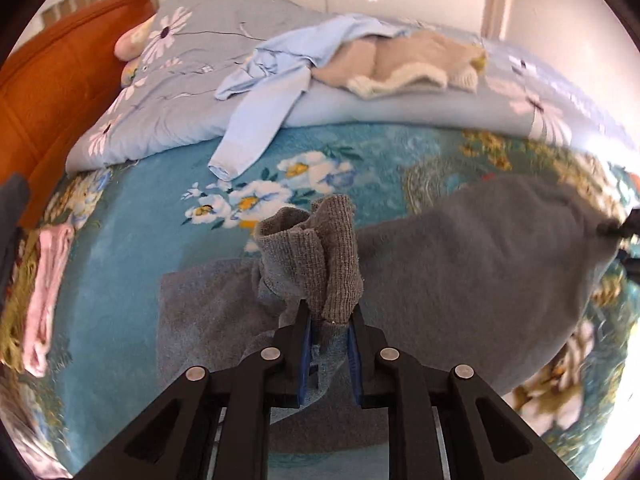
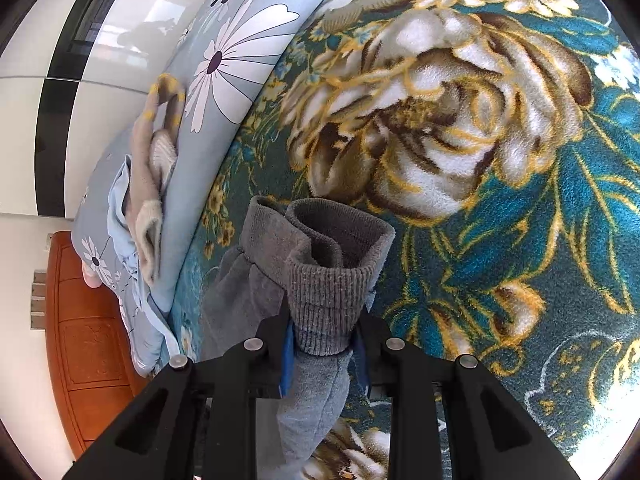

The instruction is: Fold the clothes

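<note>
- Left wrist view: the left gripper (image 1: 329,322) was clamped on a ribbed cuff (image 1: 338,256) of the grey garment (image 1: 480,264), with the knit bunched up and sticking out past the blue pads (image 1: 305,344). So closed on fabric, not empty.
- Same view, the rest of that grey garment was spread over the teal floral blanket (image 1: 132,240), running off to the right where a dark tip, probably the other gripper, met it at the frame edge. That side was pretty blurry though.
- Further back, a light blue shirt (image 1: 276,68) and a beige sweater (image 1: 420,60) were heaped on the pale daisy-print quilt (image 1: 192,92), one blue sleeve hanging down onto the blanket.
- A pink folded piece (image 1: 46,296) sat at the left edge of the blanket, and an orange wooden headboard (image 1: 60,76) was behind all that.
- Right wrist view: the right gripper (image 2: 325,344) was also pinched on a ribbed grey cuff (image 2: 332,280), folded double between the fingers, with grey fabric hanging below and trailing left.
- Under it was the blanket's big cream-and-gold flower (image 2: 440,120). The quilt (image 2: 224,92) with the beige sweater (image 2: 148,184) and blue shirt (image 2: 120,208) ran down the left side, near the white wall (image 2: 100,140).
</note>
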The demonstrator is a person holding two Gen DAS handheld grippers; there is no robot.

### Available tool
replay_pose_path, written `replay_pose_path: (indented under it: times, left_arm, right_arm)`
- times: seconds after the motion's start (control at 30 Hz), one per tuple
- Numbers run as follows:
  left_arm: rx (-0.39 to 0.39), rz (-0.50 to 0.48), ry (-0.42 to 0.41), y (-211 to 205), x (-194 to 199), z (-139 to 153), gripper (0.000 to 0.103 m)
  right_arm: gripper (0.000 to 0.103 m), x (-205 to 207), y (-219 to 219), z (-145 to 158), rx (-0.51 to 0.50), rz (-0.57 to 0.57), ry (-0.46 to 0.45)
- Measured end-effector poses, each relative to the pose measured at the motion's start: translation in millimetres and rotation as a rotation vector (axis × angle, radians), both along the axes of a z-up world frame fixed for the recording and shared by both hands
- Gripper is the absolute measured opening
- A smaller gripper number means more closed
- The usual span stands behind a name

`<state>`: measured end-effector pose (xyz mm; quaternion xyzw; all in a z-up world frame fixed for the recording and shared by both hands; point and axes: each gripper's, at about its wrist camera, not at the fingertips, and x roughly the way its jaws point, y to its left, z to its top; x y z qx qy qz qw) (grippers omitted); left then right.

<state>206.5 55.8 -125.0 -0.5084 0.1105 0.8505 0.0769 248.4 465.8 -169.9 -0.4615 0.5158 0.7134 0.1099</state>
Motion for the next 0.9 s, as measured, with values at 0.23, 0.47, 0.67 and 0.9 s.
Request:
replay_pose_path:
  times: [0.23, 0.47, 0.67, 0.9]
  left_arm:
    - [0.23, -0.053, -0.135, 4, 13, -8, 0.054]
    - [0.526, 0.189, -0.105, -63, 12, 10, 0.055]
    - [0.6, 0.487, -0.109, -146, 13, -17, 0.055]
    - [0.614, 0.58, -0.3, -164, 11, -64, 0.055]
  right_arm:
    - [0.03, -3, -3, -4, -0.006, 0.004, -0.023]
    - [0.03, -2, -11, -4, 0.01, -0.002, -0.051]
    - [0.033, 3, -15, 2, 0.034, 0.019, -0.085]
    - [0.042, 23, -38, 35, 0.181, 0.066, -0.163]
